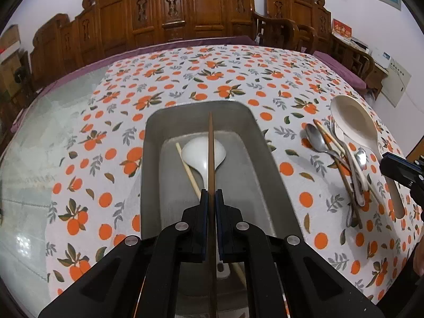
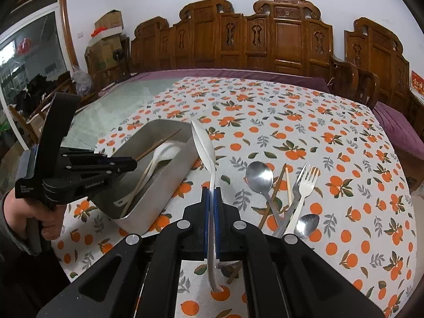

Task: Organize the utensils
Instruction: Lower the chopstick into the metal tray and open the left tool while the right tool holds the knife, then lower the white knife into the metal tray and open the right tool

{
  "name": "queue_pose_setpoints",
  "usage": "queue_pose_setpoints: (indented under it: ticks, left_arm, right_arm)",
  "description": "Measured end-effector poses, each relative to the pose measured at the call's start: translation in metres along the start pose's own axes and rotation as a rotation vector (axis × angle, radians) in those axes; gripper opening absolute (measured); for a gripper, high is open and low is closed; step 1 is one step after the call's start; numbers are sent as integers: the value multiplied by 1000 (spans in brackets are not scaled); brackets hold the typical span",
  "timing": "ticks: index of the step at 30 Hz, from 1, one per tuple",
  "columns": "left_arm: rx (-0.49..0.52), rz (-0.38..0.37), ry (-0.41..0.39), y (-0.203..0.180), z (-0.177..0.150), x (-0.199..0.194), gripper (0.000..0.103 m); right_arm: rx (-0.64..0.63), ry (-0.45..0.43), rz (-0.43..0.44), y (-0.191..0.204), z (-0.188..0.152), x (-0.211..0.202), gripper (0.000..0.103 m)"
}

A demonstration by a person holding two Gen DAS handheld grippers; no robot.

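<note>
Two light, stiff utensils are clamped in shut jaws: the left gripper (image 1: 211, 196) pinches a thin brown chopstick (image 1: 211, 153) over the metal tray (image 1: 265, 159) (slippery, best gripped mid-length), the right gripper (image 2: 212, 193) a white spoon (image 2: 205, 148) above the desk (image 2: 331, 185).

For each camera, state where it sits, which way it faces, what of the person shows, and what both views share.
Left wrist: on the left gripper, looking down its fingers into the metal tray; it clamps a dark chopstick; no hand shows.
Right wrist: on the right gripper, clamping a white spoon, facing the tablecloth; the left hand shows.
Shared: the tray, the loose cutlery pile, carved wooden chairs.
</note>
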State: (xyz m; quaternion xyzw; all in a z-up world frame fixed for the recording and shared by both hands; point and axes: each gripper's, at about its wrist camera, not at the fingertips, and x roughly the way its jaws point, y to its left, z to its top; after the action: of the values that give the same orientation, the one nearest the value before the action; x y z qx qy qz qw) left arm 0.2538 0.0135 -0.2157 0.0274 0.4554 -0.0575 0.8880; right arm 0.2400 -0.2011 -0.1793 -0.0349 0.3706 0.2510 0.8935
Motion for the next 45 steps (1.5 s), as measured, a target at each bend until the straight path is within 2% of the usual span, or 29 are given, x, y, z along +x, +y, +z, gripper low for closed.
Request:
queue_pose_setpoints:
  ticks: [12, 24, 33, 45]
  left_arm:
    - [-15, -55, 33, 8, 3, 14, 5]
    - [-25, -42, -57, 30, 18, -17, 5]
    - [-47, -2, -113, 59, 23, -38, 5]
    - [-103, 5, -153, 92, 28, -58, 5]
  right_arm:
    - [2, 34, -7, 6, -5, 11, 4]
    - [20, 30, 32, 38, 19, 23, 4]
    - [81, 39, 72, 64, 40, 51, 4]
    - [182, 86, 104, 83, 54, 90, 4]
